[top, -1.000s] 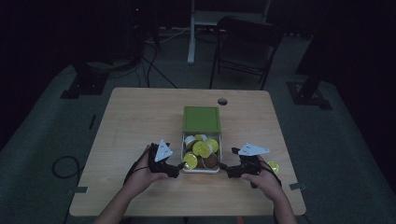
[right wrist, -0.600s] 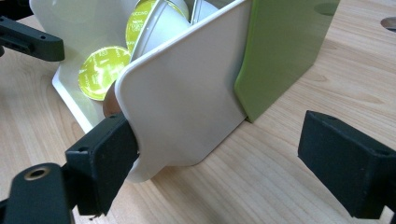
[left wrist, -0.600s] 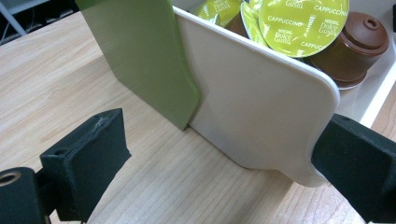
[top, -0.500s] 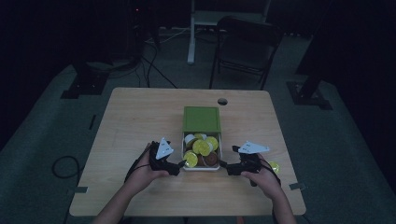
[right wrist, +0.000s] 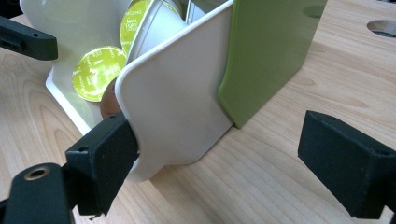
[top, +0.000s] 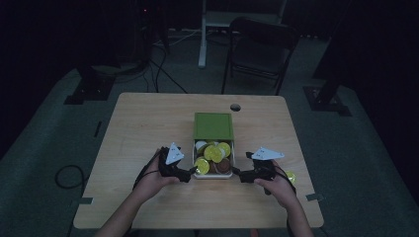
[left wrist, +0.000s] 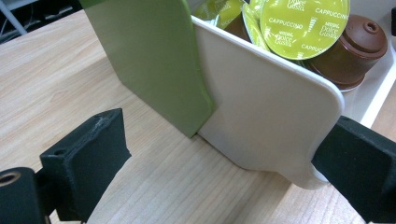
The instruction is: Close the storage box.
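Both tools closed in on white tray's front corners since a second ago. Your left tool [top: 191, 171]: jaws spread, one touching tray [left wrist: 261, 112] corner. Tray, full of coffee pods [top: 213, 153], sits mid-surface [top: 148, 123], half inside green sleeve [top: 213, 126]. Thin stiff plastic, light, slick: grip side walls. Gripper views reveal pod lettering. Your right tool [top: 237, 173]: also spread, flanking corner.

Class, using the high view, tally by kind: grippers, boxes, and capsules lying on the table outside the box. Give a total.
Grippers: 2 (left gripper, right gripper)
Box: 1
Loose capsule: 1
Total: 4
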Motion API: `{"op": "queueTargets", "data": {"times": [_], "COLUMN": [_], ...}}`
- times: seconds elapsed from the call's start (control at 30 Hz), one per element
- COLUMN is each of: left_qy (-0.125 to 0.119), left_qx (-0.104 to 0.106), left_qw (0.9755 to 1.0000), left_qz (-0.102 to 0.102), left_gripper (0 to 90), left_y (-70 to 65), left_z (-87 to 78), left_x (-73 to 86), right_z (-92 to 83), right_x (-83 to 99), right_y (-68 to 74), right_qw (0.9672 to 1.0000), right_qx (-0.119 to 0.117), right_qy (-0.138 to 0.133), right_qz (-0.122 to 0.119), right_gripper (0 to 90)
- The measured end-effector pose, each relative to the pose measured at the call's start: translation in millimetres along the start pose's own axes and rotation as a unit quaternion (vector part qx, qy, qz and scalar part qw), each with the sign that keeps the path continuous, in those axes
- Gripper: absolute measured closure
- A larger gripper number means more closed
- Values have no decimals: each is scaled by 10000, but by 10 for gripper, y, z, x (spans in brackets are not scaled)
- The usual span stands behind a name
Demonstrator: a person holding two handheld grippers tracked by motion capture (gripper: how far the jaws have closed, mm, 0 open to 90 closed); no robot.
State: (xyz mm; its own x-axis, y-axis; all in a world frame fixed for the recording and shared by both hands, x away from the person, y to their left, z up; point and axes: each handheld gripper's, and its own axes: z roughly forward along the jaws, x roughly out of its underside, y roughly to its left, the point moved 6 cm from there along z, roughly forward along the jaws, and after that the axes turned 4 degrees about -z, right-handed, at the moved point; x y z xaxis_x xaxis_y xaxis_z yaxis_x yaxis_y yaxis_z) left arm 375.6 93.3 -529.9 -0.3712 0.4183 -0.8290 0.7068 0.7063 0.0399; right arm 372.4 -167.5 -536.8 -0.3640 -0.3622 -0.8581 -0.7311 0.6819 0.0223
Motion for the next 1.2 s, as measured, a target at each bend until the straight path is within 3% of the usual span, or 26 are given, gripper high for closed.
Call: {"op": "queueTargets", "data": {"times": [0.83, 1.2], "left_qy": [-57, -37], "left_qx": [-165, -141], "left_qw": [9997, 9996], "left_qz": [-151, -262], "left_gripper": [50, 45], "left_y": [132, 182], "left_z": [88, 147], "left_x": [-96, -117], "right_z": [110, 153], "right_x": [-119, -153], "right_y": [-117, -177], "right_qw": [9998, 9994], "right_qx": [198, 328], "right_qy": [-43, -34], "right_qz": [91, 121], "right_gripper": [119, 119]}}
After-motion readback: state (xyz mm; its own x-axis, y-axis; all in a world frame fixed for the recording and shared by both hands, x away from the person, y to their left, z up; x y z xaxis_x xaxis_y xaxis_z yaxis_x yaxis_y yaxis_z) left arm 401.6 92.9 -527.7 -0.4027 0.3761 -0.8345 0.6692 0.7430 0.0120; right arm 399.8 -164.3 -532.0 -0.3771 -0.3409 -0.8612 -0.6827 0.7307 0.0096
